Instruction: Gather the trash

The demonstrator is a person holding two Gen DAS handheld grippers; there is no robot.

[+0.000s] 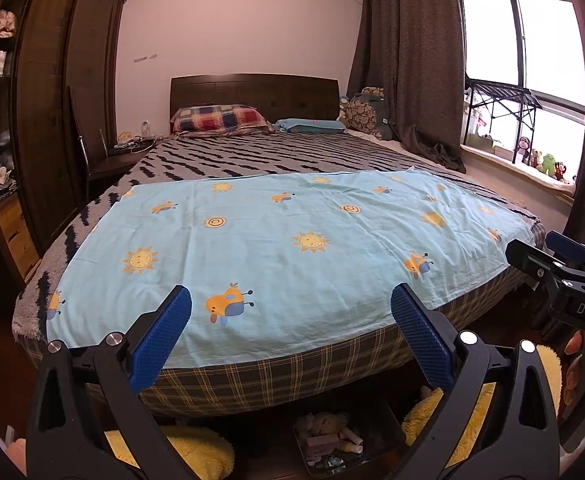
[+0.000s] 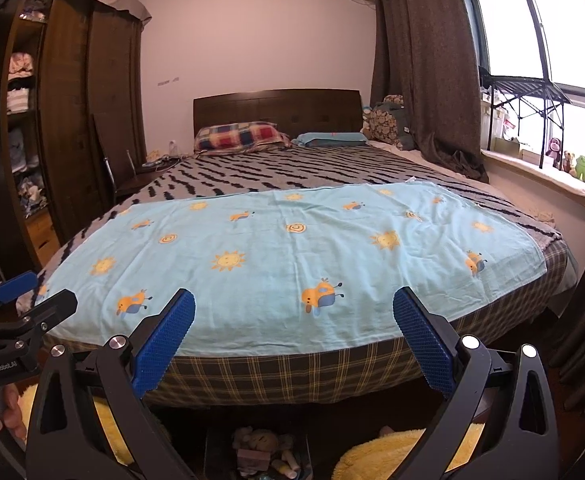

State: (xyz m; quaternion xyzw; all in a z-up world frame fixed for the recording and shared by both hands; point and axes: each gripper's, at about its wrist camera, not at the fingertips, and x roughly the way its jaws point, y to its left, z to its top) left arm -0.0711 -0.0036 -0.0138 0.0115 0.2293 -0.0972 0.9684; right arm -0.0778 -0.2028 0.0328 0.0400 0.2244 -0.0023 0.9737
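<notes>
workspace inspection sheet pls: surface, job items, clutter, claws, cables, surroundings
Surface: light blue printed sheet spread flat on the bed; no trash seen on it.
Job's things: container of crumpled scraps on the floor at the bed foot.
Clutter: yellow fluffy items on the floor either side of it.
Claws: left claw and right claw both open, empty, above the bed foot.
Cables: loose cords on the bedside stand.
Surroundings: plaid pillow, wardrobe, curtain, plush toys on the windowsill.

Left gripper and right gripper both held level, side by side, jaws spread wide, nothing gripped.
</notes>
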